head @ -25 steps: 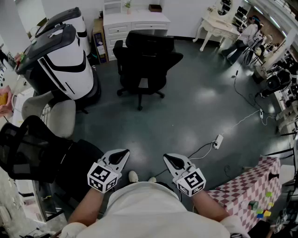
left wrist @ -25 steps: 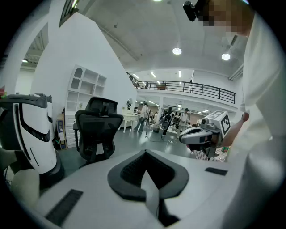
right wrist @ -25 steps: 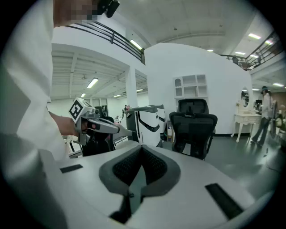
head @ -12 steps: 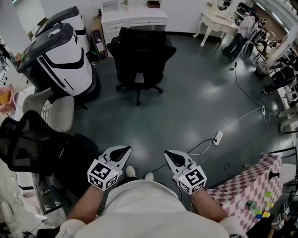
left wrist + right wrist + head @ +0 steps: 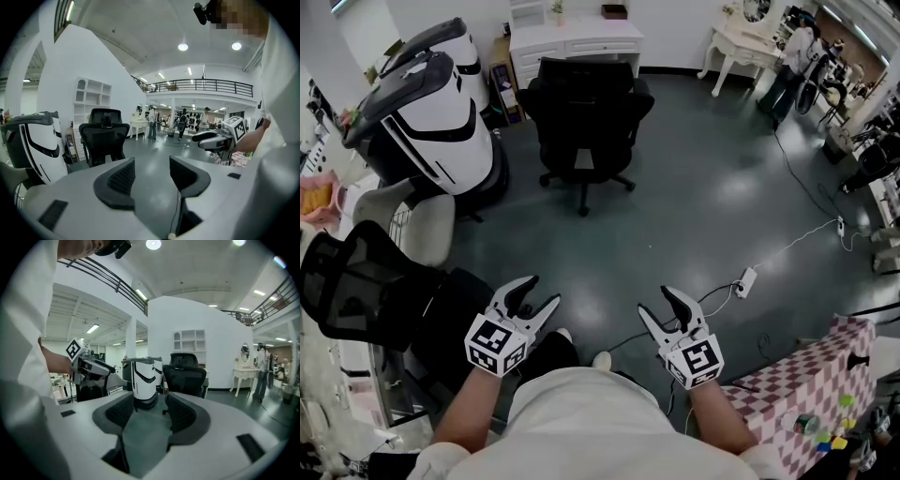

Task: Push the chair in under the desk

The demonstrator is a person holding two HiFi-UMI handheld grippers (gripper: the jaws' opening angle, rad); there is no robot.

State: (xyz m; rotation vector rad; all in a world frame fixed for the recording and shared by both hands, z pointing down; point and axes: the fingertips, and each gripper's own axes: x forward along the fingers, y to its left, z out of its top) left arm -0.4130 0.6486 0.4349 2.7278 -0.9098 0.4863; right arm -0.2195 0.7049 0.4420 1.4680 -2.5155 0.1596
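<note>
Head view: black office chair [image 5: 586,112] on grey floor [image 5: 703,187], just before white desk [image 5: 575,42] at far wall. Left gripper [image 5: 539,292], right gripper [image 5: 656,302] held low near person's body, well apart from chair.

Left gripper view: jaws released, just been opening, nothing between them; chair ahead, left of centre.

Right gripper view: jaws spread, just been opening, empty; chair ahead in distance.

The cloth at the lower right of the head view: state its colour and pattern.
It is a pink-and-white checked cloth, shown best in the head view.
</note>
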